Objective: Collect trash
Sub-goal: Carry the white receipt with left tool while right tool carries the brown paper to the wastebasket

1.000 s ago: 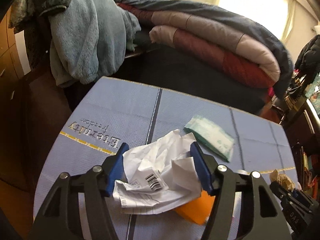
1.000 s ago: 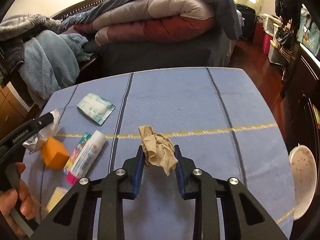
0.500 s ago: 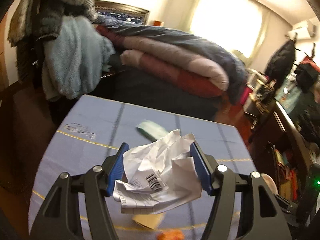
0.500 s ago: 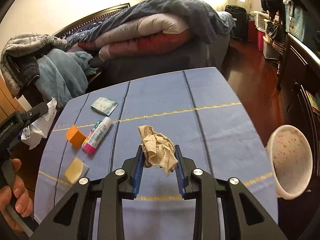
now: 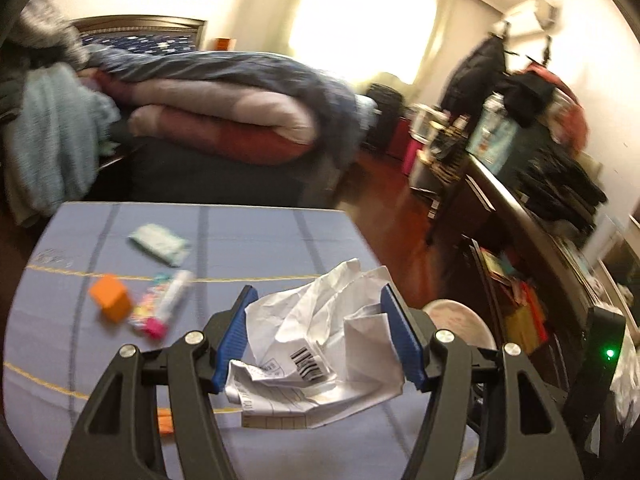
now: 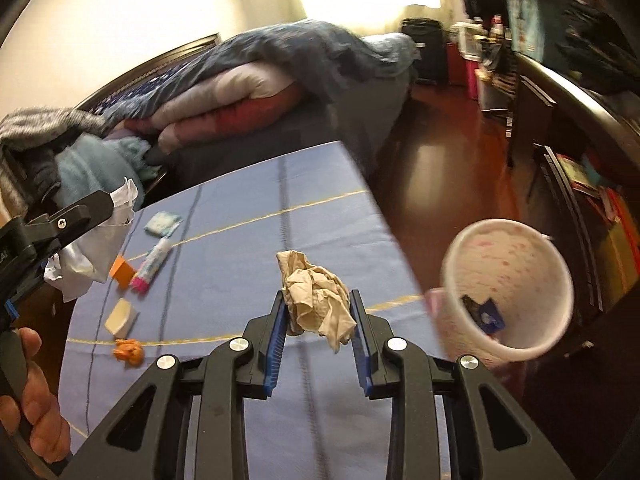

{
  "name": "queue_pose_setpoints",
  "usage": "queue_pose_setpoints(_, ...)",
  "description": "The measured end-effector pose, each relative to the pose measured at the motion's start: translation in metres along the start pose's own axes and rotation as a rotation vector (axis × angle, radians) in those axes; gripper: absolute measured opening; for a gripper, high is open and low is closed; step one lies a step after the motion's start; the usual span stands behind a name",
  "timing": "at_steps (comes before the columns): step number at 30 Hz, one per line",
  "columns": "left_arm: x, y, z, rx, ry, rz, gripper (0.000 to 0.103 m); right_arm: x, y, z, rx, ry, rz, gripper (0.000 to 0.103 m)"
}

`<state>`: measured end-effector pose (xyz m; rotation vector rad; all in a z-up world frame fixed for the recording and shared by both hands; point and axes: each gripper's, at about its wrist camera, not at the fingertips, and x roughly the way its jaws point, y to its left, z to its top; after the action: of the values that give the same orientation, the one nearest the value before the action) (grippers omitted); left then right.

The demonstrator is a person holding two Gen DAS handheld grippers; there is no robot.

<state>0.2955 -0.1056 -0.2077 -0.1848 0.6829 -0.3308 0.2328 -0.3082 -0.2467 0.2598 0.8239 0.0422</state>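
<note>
clamping on crumpled white paper, the left gripper is being held; brown tissue is being pinched by the right gripper. only the right view is showing one bin at 3 o'clock.

receipt: creased white paper | tissue: crumpled tan paper | tablecloth: matt woven cloth | floor: glossy wood

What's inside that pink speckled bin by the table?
In the bin, a small dark blue scrap lies near the bottom. The near wall hides the rest of the floor, so anything more there can't be seen.
</note>
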Motion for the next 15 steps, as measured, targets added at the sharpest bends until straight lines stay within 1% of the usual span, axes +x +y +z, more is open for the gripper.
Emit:
queue_pose_setpoints(1,0.002,-0.007,-0.001,0.010,0.003,-0.008,0.064,-0.003,-0.007,0.000,0.013,-0.005,-0.007,0.030)
queue_pose_setpoints(5,0.019,-0.054,-0.005,0.090,0.027,-0.069,0.064,-0.014,-0.049,0.000,0.080,-0.032,-0.062,0.031)
queue_pose_setpoints(8,0.037,-0.092,-0.011,0.156,0.052,-0.118,0.064,-0.020,-0.079,0.000,0.127,-0.048,-0.106,0.031)
queue_pose_setpoints(15,0.079,-0.160,-0.018,0.269,0.092,-0.217,0.064,-0.026,-0.143,0.000,0.221,-0.080,-0.200,0.031)
